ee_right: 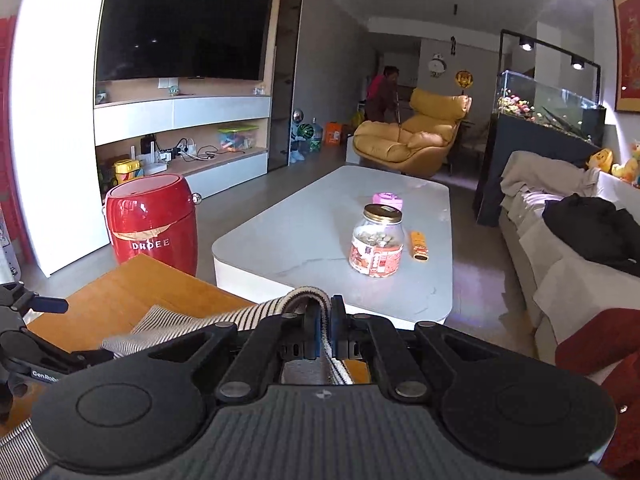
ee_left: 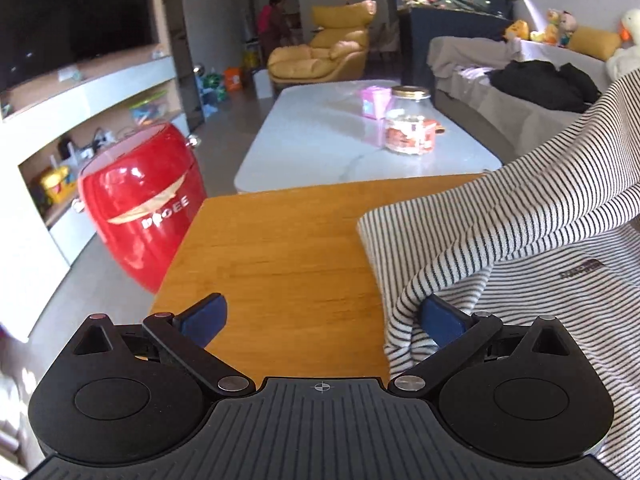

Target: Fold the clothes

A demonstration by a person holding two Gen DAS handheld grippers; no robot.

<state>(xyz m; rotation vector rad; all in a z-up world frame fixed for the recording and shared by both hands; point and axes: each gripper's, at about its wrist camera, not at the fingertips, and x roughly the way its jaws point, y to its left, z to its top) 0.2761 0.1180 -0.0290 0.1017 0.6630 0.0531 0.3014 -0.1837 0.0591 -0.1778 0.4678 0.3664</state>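
Striped knit, soft and light: the striped top (ee_left: 520,240) sags from my right claw (ee_right: 325,334), clenched on a fold of its edge. My left claw (ee_left: 322,320) gapes over the wooden table (ee_left: 280,248), cloth draping its right finger; I'd pinch that hem.

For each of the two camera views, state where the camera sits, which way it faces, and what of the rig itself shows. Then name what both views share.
Left wrist: sits on the left gripper, facing over the wooden table; open fingers, striped garment beside one.
Right wrist: sits on the right gripper, facing the white coffee table; jaws shut on a striped fold.
Shared: glass jar, red bin, yellow armchair.
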